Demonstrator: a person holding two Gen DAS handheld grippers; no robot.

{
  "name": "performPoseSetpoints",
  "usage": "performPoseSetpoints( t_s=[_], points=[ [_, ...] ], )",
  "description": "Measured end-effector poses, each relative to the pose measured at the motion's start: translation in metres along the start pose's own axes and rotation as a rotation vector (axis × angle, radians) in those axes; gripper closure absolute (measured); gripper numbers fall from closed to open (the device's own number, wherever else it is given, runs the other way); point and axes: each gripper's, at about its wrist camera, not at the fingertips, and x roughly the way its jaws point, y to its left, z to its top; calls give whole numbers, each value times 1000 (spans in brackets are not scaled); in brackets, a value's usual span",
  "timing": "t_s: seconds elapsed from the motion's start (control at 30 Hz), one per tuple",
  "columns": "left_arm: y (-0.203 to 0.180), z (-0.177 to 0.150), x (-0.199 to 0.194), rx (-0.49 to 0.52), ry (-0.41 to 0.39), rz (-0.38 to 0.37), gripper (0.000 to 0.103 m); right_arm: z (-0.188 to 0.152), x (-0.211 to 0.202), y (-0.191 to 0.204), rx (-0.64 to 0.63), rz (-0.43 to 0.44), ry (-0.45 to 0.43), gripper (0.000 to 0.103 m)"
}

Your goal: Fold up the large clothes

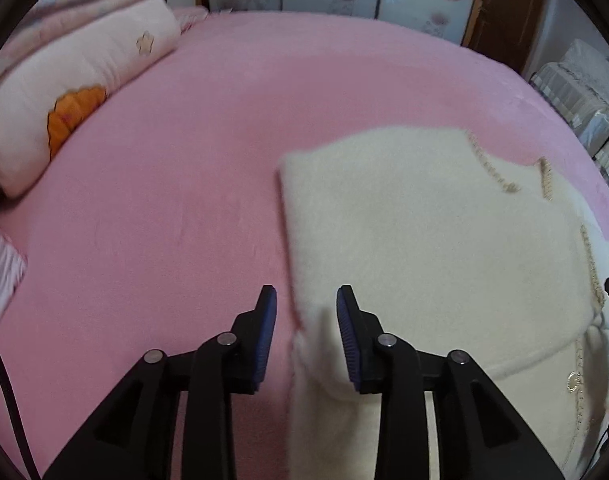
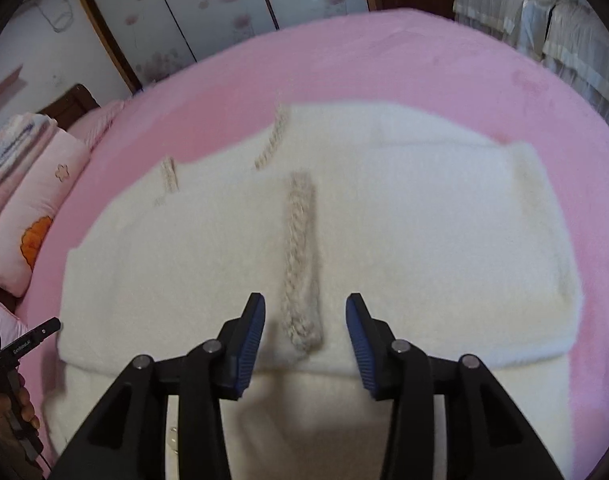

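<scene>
1. Both our left gripper and right gripper stand spread, holding nothing.
2. Our fluffy cream knitted garment lies part-folded on the pink fleece bedspread.
3. We'd pinch each near edge evenly, then fold flat.

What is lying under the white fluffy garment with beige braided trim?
The white fluffy garment lies on a pink plush bed cover, which shows all around it. The part of the cover beneath the garment is hidden.

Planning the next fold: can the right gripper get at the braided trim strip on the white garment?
Probably yes. The right gripper is open above the white garment, the braided trim strip lies straight ahead between its fingers, nothing covering it.
</scene>
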Motion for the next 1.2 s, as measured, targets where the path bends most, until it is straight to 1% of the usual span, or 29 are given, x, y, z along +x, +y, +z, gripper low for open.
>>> performPoseSetpoints(
  t_s=[0.03, 0.07, 0.1, 0.2, 0.3, 0.37, 0.4, 0.47, 0.5, 0.53, 0.57, 0.6, 0.63, 0.7, 0.73, 0.77, 0.8, 0.83, 0.87, 0.9, 0.93, 0.97, 1.0, 1.03, 1.07, 1.1, 1.13, 1.17, 1.2],
  points=[
    [-5, 5, -2, 11, -17, -2, 62, 3, 1, 4, -21, -8, -2, 47],
    [-9, 10, -3, 19, -30, 5, 49, 6, 4, 7, -42, -18, -1, 43],
    [-13, 16, 0, 28, -45, 28, 42, 10, 9, 11, -58, -27, -1, 41],
    [-23, 35, 20, 38, -31, 79, 42, 24, 20, 13, -65, -40, -6, 41],
    [-14, 58, 45, -4, 2, 115, 42, 43, 42, 10, -45, -52, 7, 41],
    [-7, 67, 62, -45, 30, 95, 42, 53, 57, 9, -33, -72, 31, 41],
    [-5, 70, 72, -61, 63, 74, 42, 56, 64, 8, -30, -77, 40, 41],
    [-2, 72, 88, -88, 105, 53, 42, 57, 75, 6, -25, -63, 55, 41],
    [0, 72, 91, -95, 102, 37, 49, 57, 77, 6, -29, -59, 51, 44],
    [-1, 72, 92, -99, 96, 1, 63, 57, 77, 8, -49, -43, 48, 62],
    [-3, 74, 92, -92, 94, 10, 87, 57, 78, 13, -82, -29, 53, 77],
    [-5, 75, 89, -80, 79, 40, 91, 58, 77, 18, -116, -73, 42, 87],
    [-8, 76, 82, -66, 43, 61, 92, 60, 72, 21, -137, -85, 17, 90],
    [-13, 74, 71, -43, -39, 95, 93, 64, 57, 21, -134, -74, -67, 91],
    [-14, 72, 71, -34, -56, 117, 93, 66, 54, 18, -120, -73, -103, 92],
    [-13, 69, 78, -32, -38, 134, 93, 67, 59, 14, -109, -99, -98, 92],
    [-11, 68, 87, -36, -4, 138, 92, 67, 72, 10, -103, -125, -52, 92],
    [-10, 67, 94, -40, 19, 148, 91, 70, 85, 6, -98, -123, 2, 92],
    [-10, 66, 96, -42, 22, 155, 89, 68, 90, 3, -89, -118, 22, 91],
    [-11, 67, 93, -34, 14, 170, 83, 69, 86, 2, -83, -123, 13, 84],
    [-14, 68, 89, -24, 5, 189, 82, 70, 81, 2, -73, -142, 17, 71],
    [-17, 68, 83, -12, -5, 215, 74, 71, 73, 3, -62, -161, 17, 65],
    [-23, 67, 72, 3, -30, 242, 67, 70, 64, 4, -62, -155, -3, 62],
    [-29, 66, 58, 15, -74, 256, 63, 68, 51, 7, -72, -136, -39, 62],
    [-34, 65, 44, 19, -117, 244, 52, 65, 39, 11, -88, -116, -76, 62],
    [-41, 62, 26, 13, -165, 202, 37, 61, 29, 17, -103, -93, -105, 62],
    [-46, 57, 11, 1, -199, 150, 29, 58, 22, 24, -114, -61, -120, 62],
    [-53, 54, -2, -11, -225, 92, 18, 53, 18, 32, -121, -23, -123, 62],
    [-59, 50, -12, -22, -237, 34, 13, 48, 14, 43, -130, 12, -113, 62]
  ],
)
